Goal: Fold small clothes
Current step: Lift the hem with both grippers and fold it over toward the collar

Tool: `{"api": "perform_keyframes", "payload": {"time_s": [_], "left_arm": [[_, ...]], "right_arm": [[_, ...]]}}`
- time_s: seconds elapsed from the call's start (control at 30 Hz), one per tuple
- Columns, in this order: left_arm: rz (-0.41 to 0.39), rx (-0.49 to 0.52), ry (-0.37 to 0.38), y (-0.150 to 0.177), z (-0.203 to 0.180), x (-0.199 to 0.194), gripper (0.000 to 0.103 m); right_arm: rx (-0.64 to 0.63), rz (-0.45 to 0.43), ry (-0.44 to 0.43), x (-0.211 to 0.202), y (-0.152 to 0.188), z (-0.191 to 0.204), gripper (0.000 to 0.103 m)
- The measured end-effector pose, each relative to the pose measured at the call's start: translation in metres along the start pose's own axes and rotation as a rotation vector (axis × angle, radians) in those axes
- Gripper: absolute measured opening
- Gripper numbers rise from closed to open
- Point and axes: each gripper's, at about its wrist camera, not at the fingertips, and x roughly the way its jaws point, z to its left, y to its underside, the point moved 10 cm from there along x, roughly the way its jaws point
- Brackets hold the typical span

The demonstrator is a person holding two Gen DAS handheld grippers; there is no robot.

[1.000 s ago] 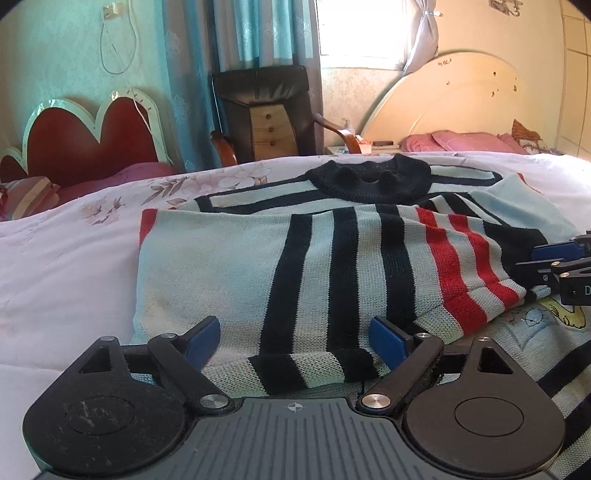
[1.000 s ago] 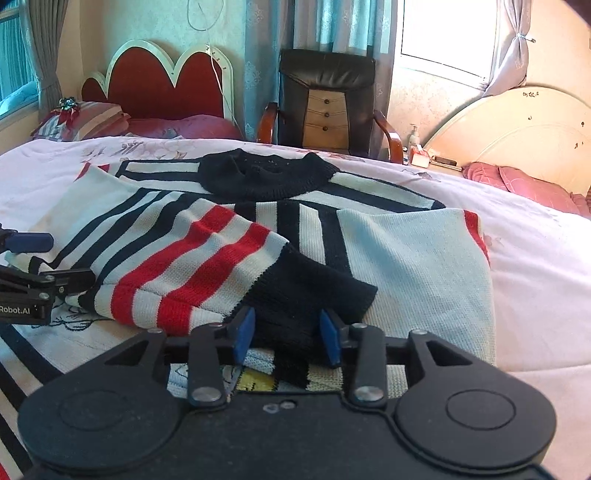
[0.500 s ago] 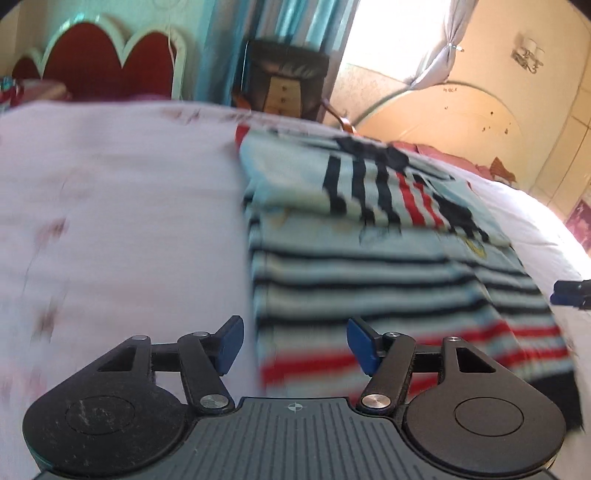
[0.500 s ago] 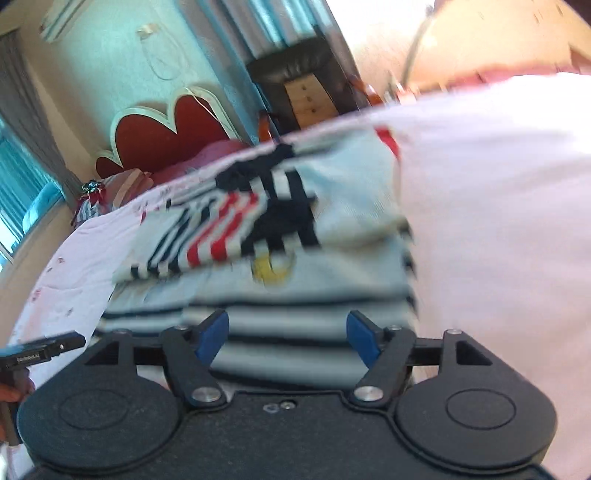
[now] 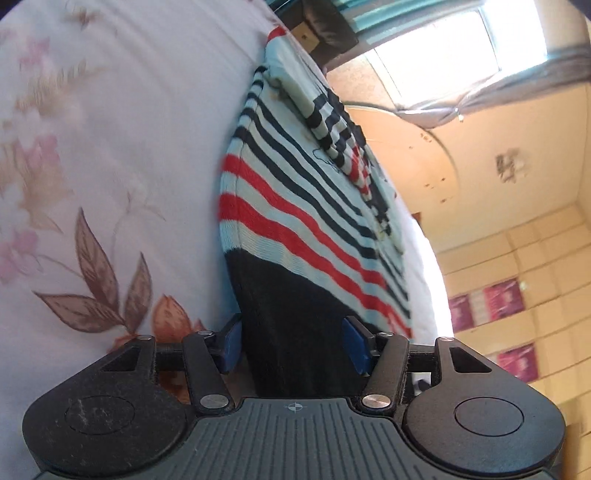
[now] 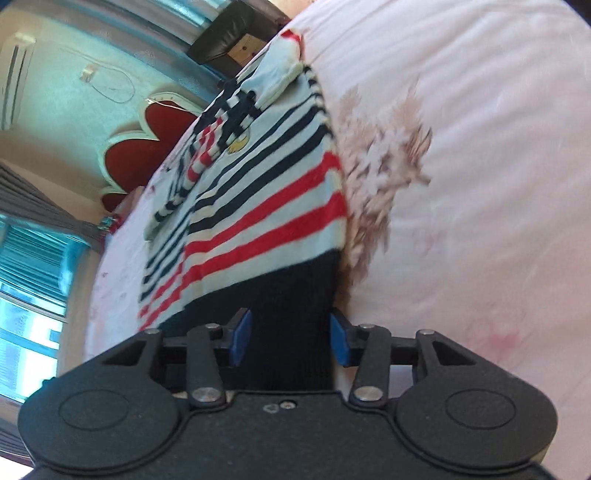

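A light-blue knit sweater (image 5: 295, 206) with navy and red stripes lies flat on the bed, its sleeves (image 5: 332, 122) folded across the chest at the far end. My left gripper (image 5: 293, 345) is rolled on its side at the near left corner. The black hem band (image 5: 291, 295) sits between its blue pads; the jaws are closing and not pressing. In the right wrist view the same sweater (image 6: 258, 192) runs away from me. My right gripper (image 6: 290, 341), also rolled, straddles the hem's other corner (image 6: 291, 295), its jaws closing with a gap left.
Pink floral bedsheet (image 5: 110, 147) lies beside the sweater on the left and also on the right side (image 6: 461, 147). Beyond the bed stand a dark armchair (image 5: 325, 22), a bright window (image 5: 436, 55) and a red scalloped headboard (image 6: 147, 136).
Both grippers left the folded sleeves, swept down to the sweater's black hem and rolled sideways. The left jaws have narrowed; the right jaws widened, then narrowed around the hem.
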Motion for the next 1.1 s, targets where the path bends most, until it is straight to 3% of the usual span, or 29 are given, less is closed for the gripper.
{"api": "perform_keyframes", "payload": {"time_s": [0.07, 0.23, 0.3, 0.37, 0.43, 0.6, 0.67, 0.73, 0.77, 0.83, 0.87, 1.1], "left_arm": [[0.003, 0.002, 0.012, 0.001, -0.003, 0.006, 0.056], [0.003, 0.064, -0.031, 0.005, -0.005, 0.014, 0.03], [-0.011, 0.059, -0.055, 0.005, -0.001, 0.015, 0.01], [-0.031, 0.063, -0.068, 0.004, 0.003, 0.009, 0.007], [-0.074, 0.11, -0.091, 0.001, -0.005, 0.001, 0.006], [-0.27, 0.081, 0.118, -0.016, -0.03, -0.052, 0.006], [-0.247, 0.044, 0.052, -0.017, -0.01, -0.047, 0.006], [-0.166, -0.006, -0.043, -0.01, 0.021, -0.026, 0.006], [-0.147, -0.024, -0.056, -0.007, 0.027, -0.019, 0.006], [-0.156, -0.012, -0.041, -0.009, 0.021, -0.02, 0.006], [-0.16, -0.002, -0.039, -0.01, 0.017, -0.021, 0.005], [-0.241, -0.016, 0.037, -0.03, -0.012, -0.033, 0.005]], "right_arm": [[0.009, -0.004, -0.016, 0.006, 0.0, 0.004, 0.044], [0.029, -0.007, -0.042, 0.021, -0.001, 0.011, 0.032], [0.033, -0.007, -0.035, 0.023, 0.001, 0.01, 0.021], [0.027, -0.015, -0.002, 0.025, 0.003, 0.006, 0.007], [-0.005, -0.032, 0.019, 0.024, 0.004, 0.008, 0.007], [-0.124, -0.154, -0.083, -0.019, -0.004, 0.05, 0.007], [-0.146, -0.203, -0.12, -0.031, -0.007, 0.055, 0.006], [-0.132, -0.178, -0.041, -0.02, -0.007, 0.036, 0.006], [-0.109, -0.13, 0.014, -0.006, -0.005, 0.021, 0.006], [-0.066, -0.068, 0.082, 0.012, 0.0, 0.004, 0.006], [-0.065, -0.072, 0.077, 0.014, 0.0, 0.006, 0.006], [-0.109, -0.17, 0.015, -0.005, -0.02, 0.042, 0.006]]}}
